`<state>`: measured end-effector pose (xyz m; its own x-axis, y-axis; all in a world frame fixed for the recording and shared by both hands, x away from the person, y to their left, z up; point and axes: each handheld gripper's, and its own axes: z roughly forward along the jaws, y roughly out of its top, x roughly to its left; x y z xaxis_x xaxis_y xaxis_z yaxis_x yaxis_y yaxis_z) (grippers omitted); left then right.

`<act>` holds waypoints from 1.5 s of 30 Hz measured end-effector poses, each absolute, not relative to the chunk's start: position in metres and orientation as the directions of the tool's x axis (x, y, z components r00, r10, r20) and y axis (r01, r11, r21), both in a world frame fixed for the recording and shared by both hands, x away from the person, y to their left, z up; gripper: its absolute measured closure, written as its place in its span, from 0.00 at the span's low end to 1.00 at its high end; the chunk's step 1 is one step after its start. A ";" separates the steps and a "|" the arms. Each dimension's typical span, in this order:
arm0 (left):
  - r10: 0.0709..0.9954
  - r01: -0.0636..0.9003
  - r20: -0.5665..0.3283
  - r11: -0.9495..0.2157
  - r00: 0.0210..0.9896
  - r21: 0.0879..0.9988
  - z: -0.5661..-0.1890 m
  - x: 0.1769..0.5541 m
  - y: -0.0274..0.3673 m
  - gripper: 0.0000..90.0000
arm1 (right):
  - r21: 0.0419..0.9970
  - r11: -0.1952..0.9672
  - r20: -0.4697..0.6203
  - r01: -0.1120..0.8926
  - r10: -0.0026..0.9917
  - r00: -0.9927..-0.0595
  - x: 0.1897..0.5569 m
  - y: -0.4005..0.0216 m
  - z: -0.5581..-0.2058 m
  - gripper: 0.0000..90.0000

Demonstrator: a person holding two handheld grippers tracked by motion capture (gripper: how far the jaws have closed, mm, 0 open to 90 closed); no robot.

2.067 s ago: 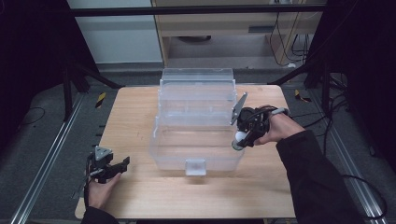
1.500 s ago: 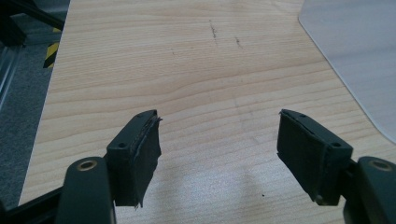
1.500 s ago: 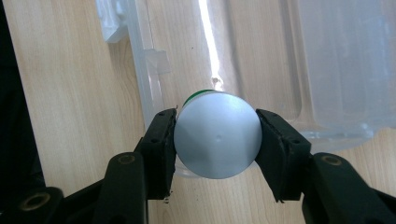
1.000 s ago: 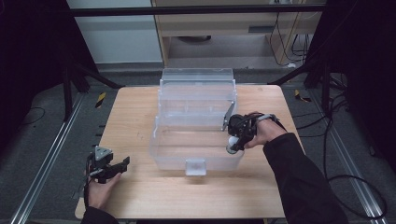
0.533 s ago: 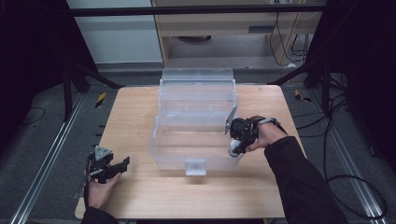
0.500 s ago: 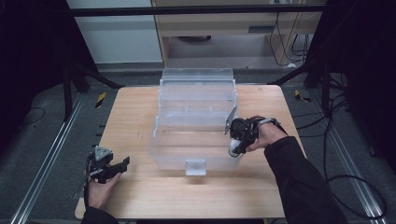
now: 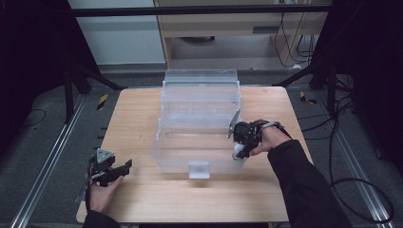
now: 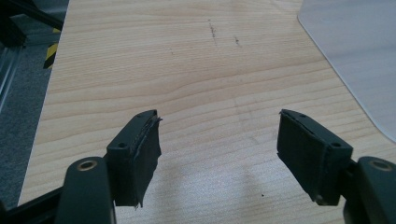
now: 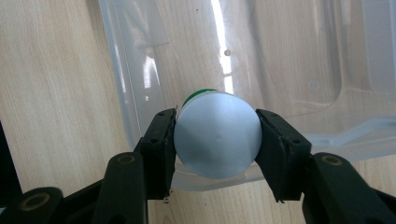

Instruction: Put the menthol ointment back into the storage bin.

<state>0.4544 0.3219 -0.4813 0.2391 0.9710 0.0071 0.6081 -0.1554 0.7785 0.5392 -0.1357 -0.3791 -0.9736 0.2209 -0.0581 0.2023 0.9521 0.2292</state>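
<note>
One relation matters here: the white cylindrical container (image 9: 217, 134), w/ a green band at its far end, sits straight over the near right corner of the clear plastic bin (image 7: 199, 137), so the drop path is basically down & a bit inward. The right gripper (image 7: 241, 146) pinches it across its round body, both pads (image 9: 161, 144) pressed on opposite sides; in the right gripper view the flat white end faces the camera, so the long axis runs along the gripper's own line of sight, toward the bin floor. Its lower edge overlaps the bin rim (image 9: 121, 88), so part of it looks to hang over the wall rather than fully inside; can't tell if it touches the rim. My read: next move needs a small shift toward the bin's middle before letting go, otherwise it could catch the wall & tip out onto the wooden table (image 7: 142, 109). The left gripper (image 7: 112, 172) rests at the table's near left corner, jaws spread wide w/ nothing between them, well apart from the bin. The right hand (image 7: 268, 137) is the nearer one by far.
</note>
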 end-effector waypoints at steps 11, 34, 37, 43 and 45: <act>0.971 0.609 0.007 -0.156 0.239 0.778 -0.481 0.455 0.322 0.33 | 0.213 0.953 -0.041 0.216 0.229 -0.972 0.540 -0.135 -0.385 0.55; 0.970 0.612 0.008 -0.159 0.241 0.775 -0.482 0.455 0.321 0.33 | 0.347 0.899 -0.115 0.268 0.324 -0.939 0.527 -0.150 -0.359 0.41; 0.970 0.613 0.009 -0.160 0.242 0.774 -0.482 0.455 0.321 0.33 | 0.403 0.874 -0.146 0.272 0.355 -0.924 0.519 -0.157 -0.353 0.34; 0.969 0.614 0.008 -0.162 0.245 0.772 -0.483 0.455 0.320 0.33 | 0.497 0.810 -0.172 0.310 0.442 -0.880 0.502 -0.174 -0.351 0.23; 0.969 0.615 0.006 -0.161 0.246 0.772 -0.483 0.455 0.320 0.32 | 0.553 0.757 -0.163 0.347 0.507 -0.846 0.495 -0.185 -0.352 0.23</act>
<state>0.4546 0.3201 -0.4829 0.2456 0.9694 0.0060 0.6148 -0.1605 0.7722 0.4950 -0.1848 -0.3525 -0.8463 0.5071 -0.1631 0.3472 0.7574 0.5529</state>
